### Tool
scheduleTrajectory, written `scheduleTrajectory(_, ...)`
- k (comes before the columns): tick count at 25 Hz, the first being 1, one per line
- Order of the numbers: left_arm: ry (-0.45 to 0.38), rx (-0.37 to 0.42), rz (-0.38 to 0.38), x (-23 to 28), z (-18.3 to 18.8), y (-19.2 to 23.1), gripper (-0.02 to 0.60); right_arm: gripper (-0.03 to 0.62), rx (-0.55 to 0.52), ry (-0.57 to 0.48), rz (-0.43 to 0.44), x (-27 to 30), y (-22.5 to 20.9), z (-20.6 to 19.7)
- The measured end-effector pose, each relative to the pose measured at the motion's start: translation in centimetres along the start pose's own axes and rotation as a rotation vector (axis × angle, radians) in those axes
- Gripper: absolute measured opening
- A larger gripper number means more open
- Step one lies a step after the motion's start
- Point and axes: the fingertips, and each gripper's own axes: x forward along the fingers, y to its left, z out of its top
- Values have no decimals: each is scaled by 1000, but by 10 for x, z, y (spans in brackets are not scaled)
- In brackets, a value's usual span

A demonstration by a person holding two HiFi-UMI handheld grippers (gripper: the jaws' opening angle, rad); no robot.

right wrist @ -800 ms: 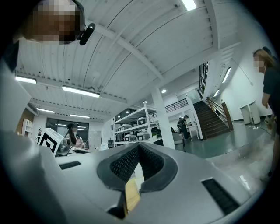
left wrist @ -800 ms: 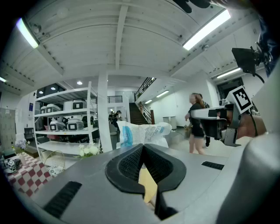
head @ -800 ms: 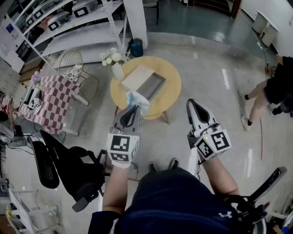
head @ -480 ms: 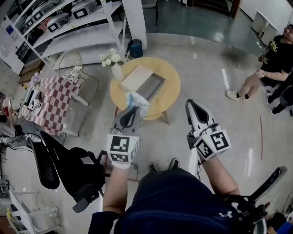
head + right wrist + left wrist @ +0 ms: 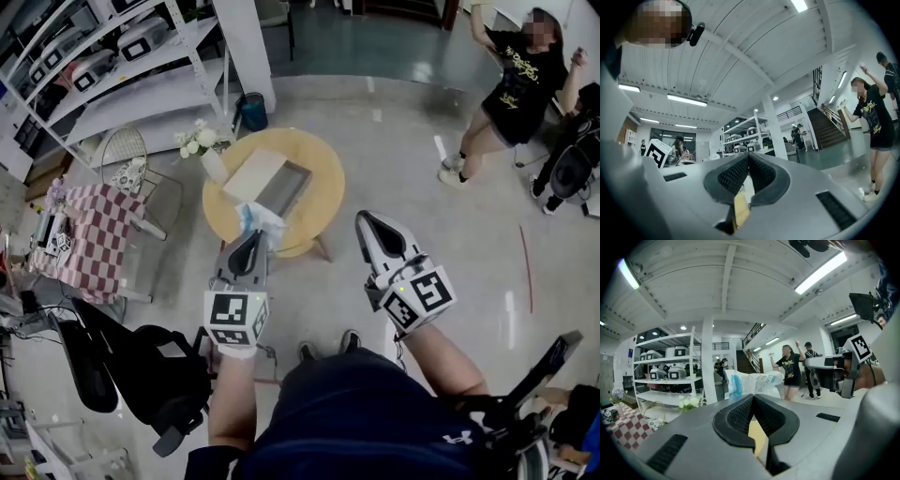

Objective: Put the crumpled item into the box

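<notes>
**Carrying step: head view and both gripper views.**

- **Far left of the left gripper:** a white vase [image 5: 214, 165] of pale flowers stands on a round, smooth, honey-coloured wooden table [image 5: 321, 184].
- **Ahead of the left gripper, on that table:** the box [image 5: 285, 188] is a shallow rectangular carton with a grey inside. A tan flap lies folded open along its left side, and nothing shows inside it.
- **Left gripper [image 5: 251, 240]:** the jaws are pressed together on the bag [image 5: 258, 217], a thin, creased white plastic film with blue print. The ribbed black pads [image 5: 740, 416] meet on a fold of it. The rest bunches out just beyond the tips, and appears over the table's near edge, short of the box.
- **Right gripper [image 5: 367, 229]:** the jaws are closed on each other with nothing between them. It is held to the right of the table, apart from the bag.

**Judged state:** the crumpled item is grasped but not yet delivered.

**Next move:** the left gripper needs to go forward until the bag is over the box's grey cavity. It then lowers and the jaws part. The film looks light and springy, so it may cling to a pad or unfold across the rim.
</notes>
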Motion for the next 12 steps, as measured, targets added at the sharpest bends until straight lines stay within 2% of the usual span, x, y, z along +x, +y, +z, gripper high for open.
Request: scheduleTrajectory(12,1,17,-13,38,15,-52,17,2,-1,-9,-4,-28,-56,12)
